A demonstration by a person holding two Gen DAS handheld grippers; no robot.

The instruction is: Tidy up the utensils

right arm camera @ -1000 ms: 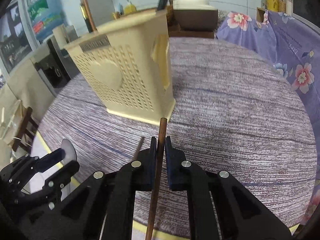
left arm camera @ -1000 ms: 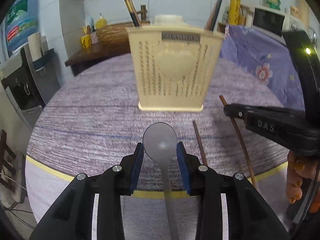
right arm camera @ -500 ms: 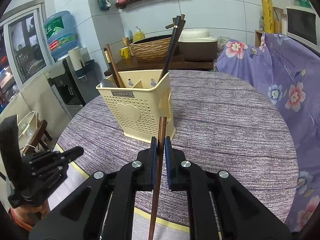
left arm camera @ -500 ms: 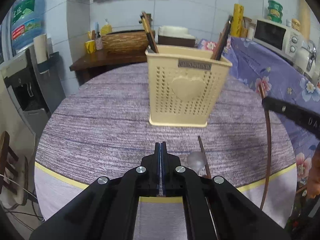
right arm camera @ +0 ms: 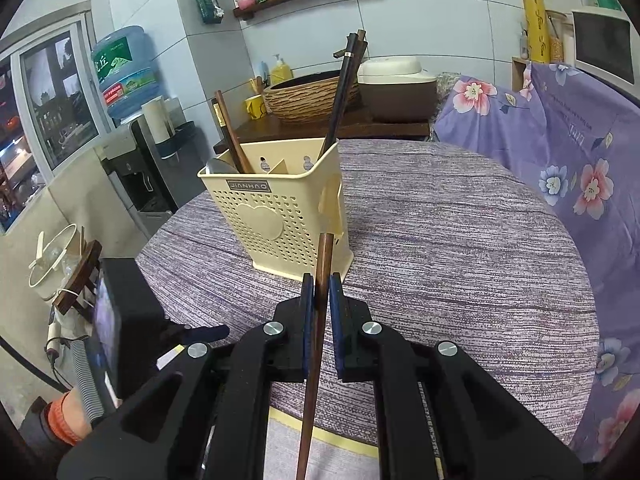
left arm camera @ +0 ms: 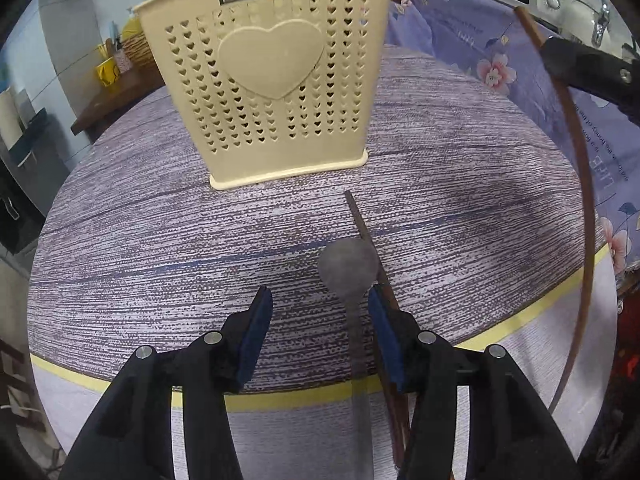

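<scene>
hovering low over the table, the left gripper is opening its jaws; a grey spoon lies between them near the right pad, untouched as far as shows, with 1 chopstick just beside it at 1 o'clock. the right gripper is clenched on another chopstick. the cream utensil holder stands at 12 o'clock.

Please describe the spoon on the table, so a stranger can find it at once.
On the round purple table, look in front of the cream utensil basket, toward the yellow edge tape. The grey spoon lies flat between the opening left gripper jaws; unlike the thin brown chopstick beside it, it has a round bowl.
</scene>
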